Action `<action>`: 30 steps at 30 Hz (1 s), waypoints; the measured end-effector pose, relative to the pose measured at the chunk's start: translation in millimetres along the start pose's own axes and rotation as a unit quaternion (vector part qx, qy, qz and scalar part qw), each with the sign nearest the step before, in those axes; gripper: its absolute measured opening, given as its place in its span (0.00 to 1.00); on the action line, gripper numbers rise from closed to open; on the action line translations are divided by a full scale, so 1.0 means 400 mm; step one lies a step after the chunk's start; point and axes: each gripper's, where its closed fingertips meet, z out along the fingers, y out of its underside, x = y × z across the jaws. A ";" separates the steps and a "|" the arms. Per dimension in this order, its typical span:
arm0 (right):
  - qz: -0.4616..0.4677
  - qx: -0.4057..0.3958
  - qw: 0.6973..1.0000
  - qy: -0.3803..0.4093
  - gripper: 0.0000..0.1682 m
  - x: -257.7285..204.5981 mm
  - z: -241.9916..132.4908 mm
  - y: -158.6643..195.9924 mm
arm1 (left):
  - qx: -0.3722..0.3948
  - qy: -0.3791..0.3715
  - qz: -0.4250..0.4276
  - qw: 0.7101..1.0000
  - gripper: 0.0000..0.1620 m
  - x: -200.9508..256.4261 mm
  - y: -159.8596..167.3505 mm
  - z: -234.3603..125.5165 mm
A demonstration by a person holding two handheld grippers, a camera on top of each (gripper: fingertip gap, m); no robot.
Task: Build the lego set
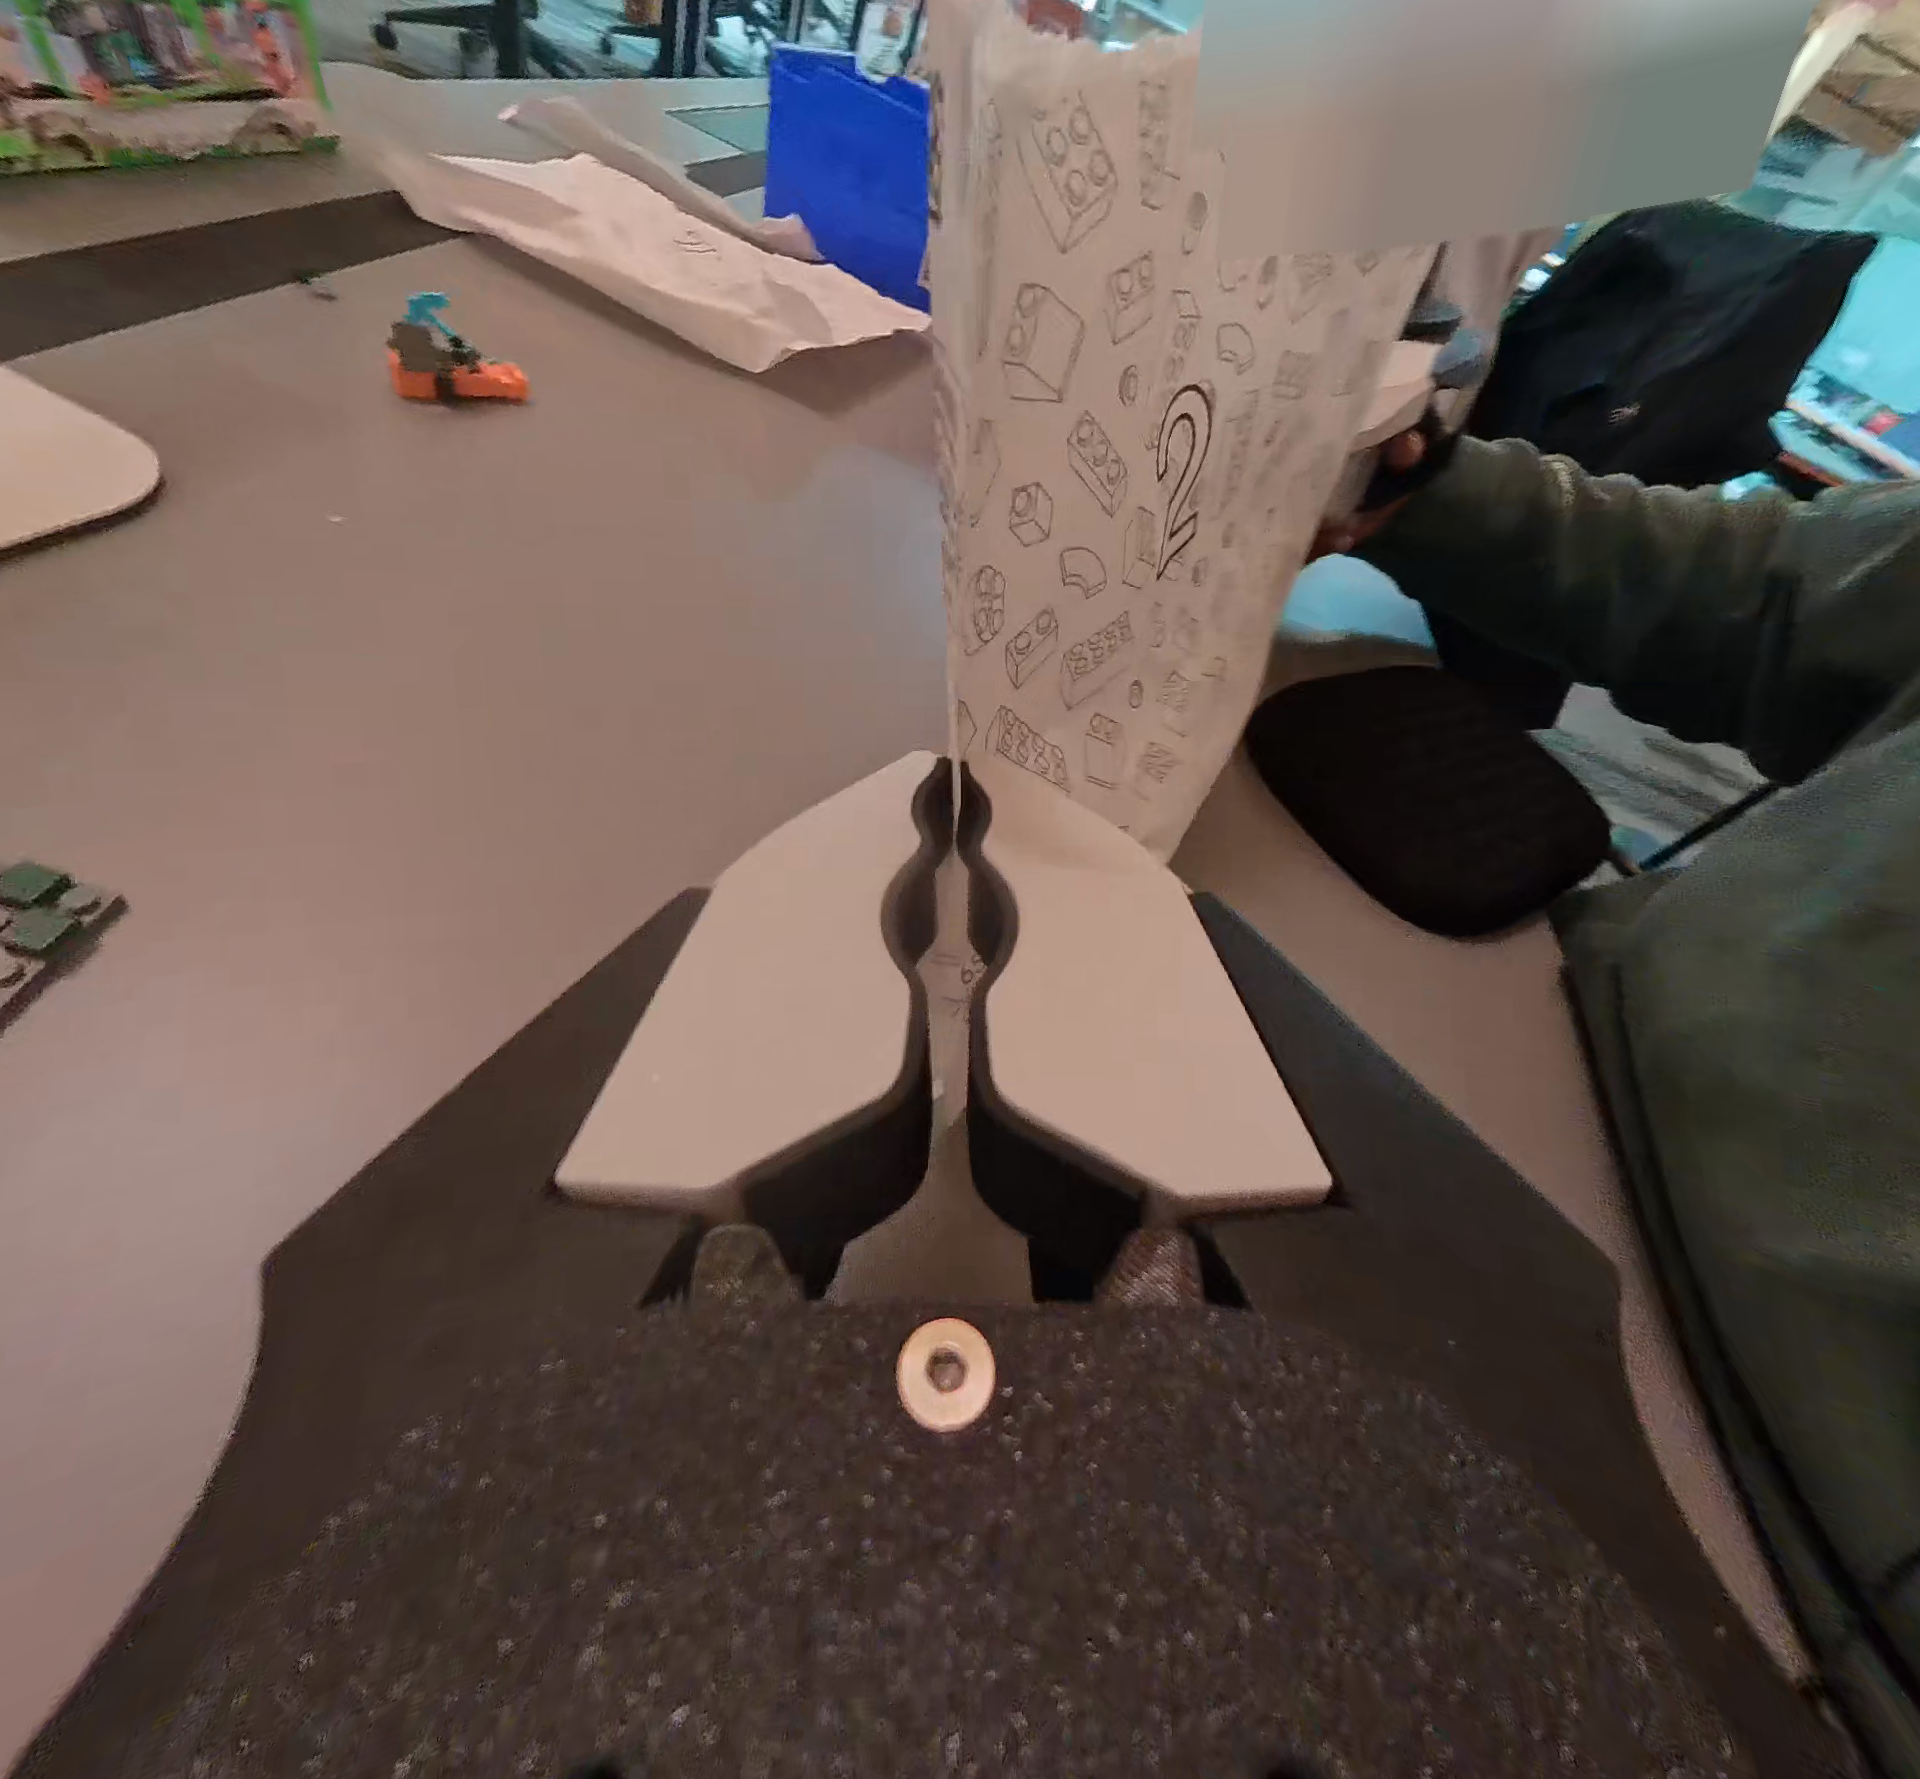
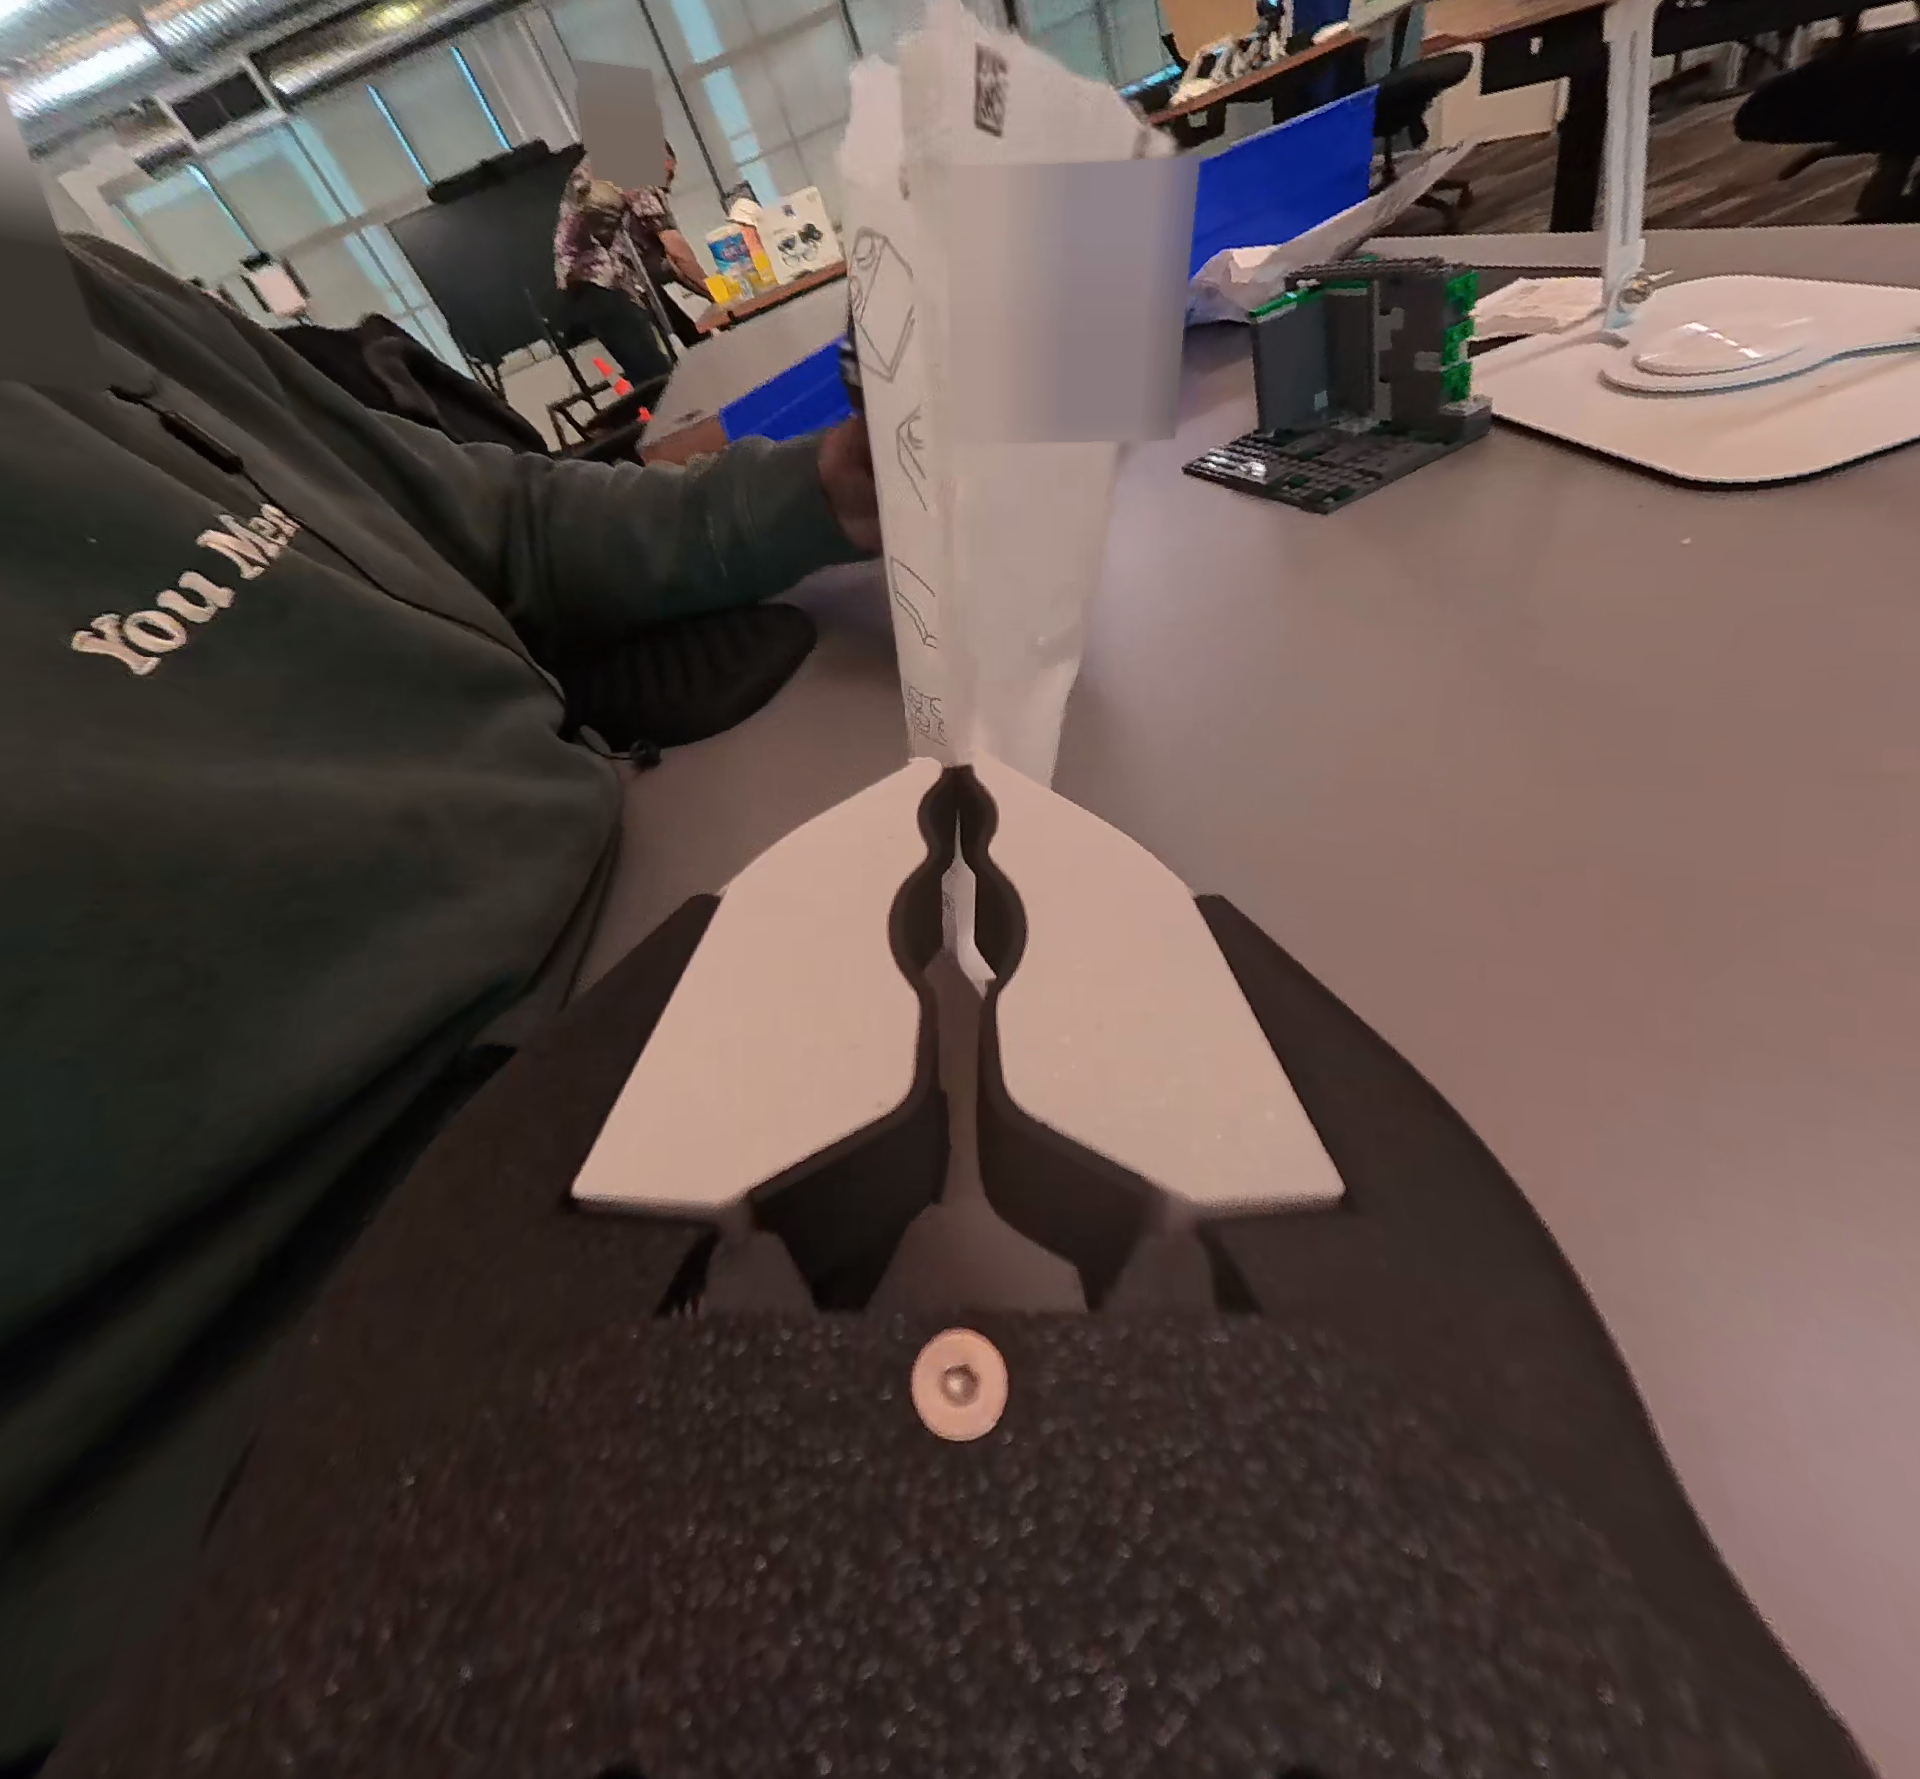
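Above the grey counter, both tools grasp one white paper bag: left tool clenched on one edge, right tool clenched on another. Top already torn. Recommended: keep both pinches firm, part them evenly, tip low so pieces stay on the counter. Bag carries brick drawings, a numeral and a code patch; a sleeve bears lettering. Partial build stands well apart.

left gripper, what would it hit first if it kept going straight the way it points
The left gripper is shut on the paper bag, so that paper comes first. Beyond it probably the blue bin, though depth is unclear.
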 end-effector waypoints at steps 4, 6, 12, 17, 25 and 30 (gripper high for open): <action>-0.013 -0.057 0.998 0.039 0.22 0.015 -0.021 -0.007 | -0.025 0.010 -0.004 1.000 0.00 0.003 -0.028 -0.021; -0.033 -0.081 0.995 0.054 0.26 0.008 -0.029 -0.033 | -0.055 0.027 0.003 0.998 0.00 0.010 -0.039 -0.027; -0.121 -0.203 0.961 0.140 0.37 0.029 -0.059 -0.109 | -0.124 0.074 0.075 0.987 0.00 0.042 -0.084 -0.012; -0.155 -0.286 0.926 0.190 0.41 0.096 -0.105 -0.147 | -0.147 0.097 0.120 0.977 0.00 0.063 -0.119 0.010; -0.129 -0.342 0.926 0.092 0.00 0.063 -0.034 -0.053 | -0.142 0.112 0.145 0.973 0.00 0.085 -0.150 0.038; 0.028 -0.223 0.972 0.066 0.00 0.052 -0.042 -0.078 | -0.053 0.035 0.152 0.986 0.12 0.036 -0.217 0.007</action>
